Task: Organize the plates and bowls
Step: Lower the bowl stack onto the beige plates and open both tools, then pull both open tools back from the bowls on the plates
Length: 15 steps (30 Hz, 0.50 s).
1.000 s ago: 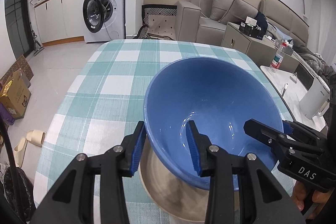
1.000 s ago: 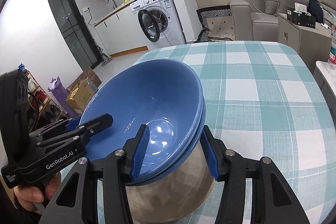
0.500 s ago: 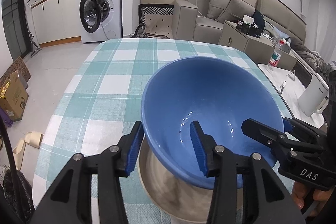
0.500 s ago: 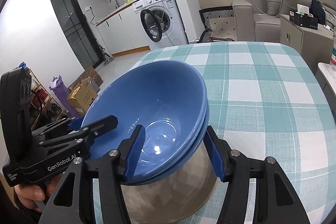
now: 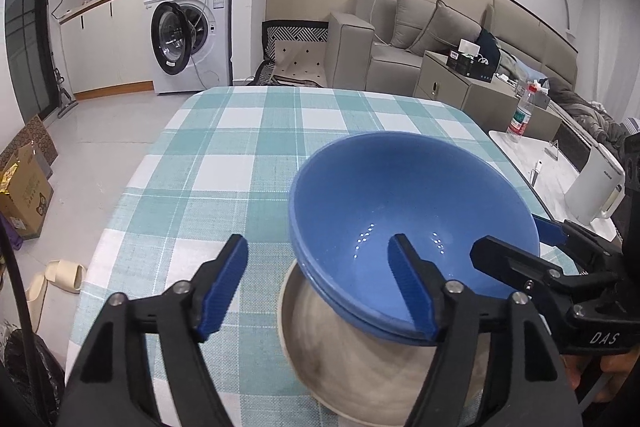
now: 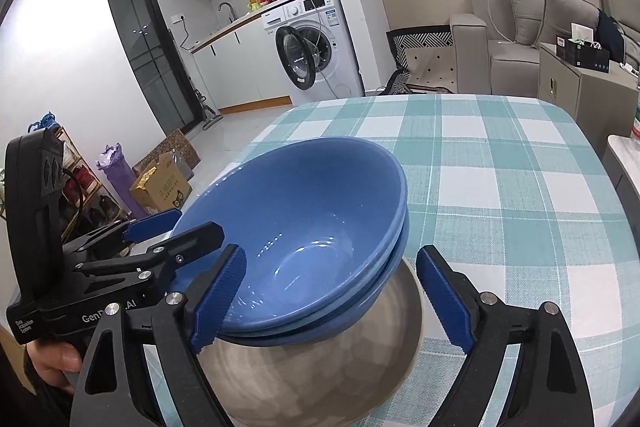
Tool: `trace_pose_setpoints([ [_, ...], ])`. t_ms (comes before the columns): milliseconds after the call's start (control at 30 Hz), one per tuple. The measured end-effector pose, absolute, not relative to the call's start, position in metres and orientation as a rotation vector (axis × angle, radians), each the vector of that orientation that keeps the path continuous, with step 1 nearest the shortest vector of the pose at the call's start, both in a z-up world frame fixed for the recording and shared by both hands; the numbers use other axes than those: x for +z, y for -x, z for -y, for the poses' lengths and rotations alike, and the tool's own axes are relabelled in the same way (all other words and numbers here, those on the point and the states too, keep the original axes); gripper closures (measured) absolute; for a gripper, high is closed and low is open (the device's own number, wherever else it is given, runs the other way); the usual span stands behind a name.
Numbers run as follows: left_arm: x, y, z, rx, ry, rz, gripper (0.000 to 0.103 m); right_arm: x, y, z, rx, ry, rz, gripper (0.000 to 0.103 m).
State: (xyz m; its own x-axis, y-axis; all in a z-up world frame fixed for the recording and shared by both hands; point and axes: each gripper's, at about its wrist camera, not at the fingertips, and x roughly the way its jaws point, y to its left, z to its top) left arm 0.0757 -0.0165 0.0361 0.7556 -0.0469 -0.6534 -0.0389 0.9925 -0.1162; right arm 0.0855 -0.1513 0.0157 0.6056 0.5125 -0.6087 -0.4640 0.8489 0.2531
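Note:
Two nested blue bowls sit tilted inside a grey bowl on the checked tablecloth. My left gripper is open wide, its jaws standing apart on either side of the near rim of the blue bowls without touching it. My right gripper is open too, one finger inside the blue bowls and the other outside the rim, apart from it. Each gripper shows in the other's view, at the opposite side of the stack.
The table's far edge lies ahead, with a washing machine and a sofa beyond. A white kettle and a bottle stand on a side table to the right. Boxes lie on the floor at left.
Both grippers have opened and let go of the blue bowls' rim. They have drawn back a little, and the stack now rests on its own in the grey bowl.

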Motion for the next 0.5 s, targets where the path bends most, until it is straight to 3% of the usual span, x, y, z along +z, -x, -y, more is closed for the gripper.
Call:
trace_pose_setpoints([
  [233,0.036,-0.072,0.011,-0.010,0.121,-0.699,0.023,0.016,-0.084,0.150,0.565,-0.055,-0.718,0.006],
  [333,0.037,-0.070,0.009,-0.014,0.119,-0.694,0.010,0.016,-0.084,0.150,0.563,-0.045,-0.709,0.001],
  [500,0.038,-0.065,0.005,-0.008,0.104,-0.663,0.003,0.017,-0.080,0.148,0.567,-0.022,-0.681,0.001],
])
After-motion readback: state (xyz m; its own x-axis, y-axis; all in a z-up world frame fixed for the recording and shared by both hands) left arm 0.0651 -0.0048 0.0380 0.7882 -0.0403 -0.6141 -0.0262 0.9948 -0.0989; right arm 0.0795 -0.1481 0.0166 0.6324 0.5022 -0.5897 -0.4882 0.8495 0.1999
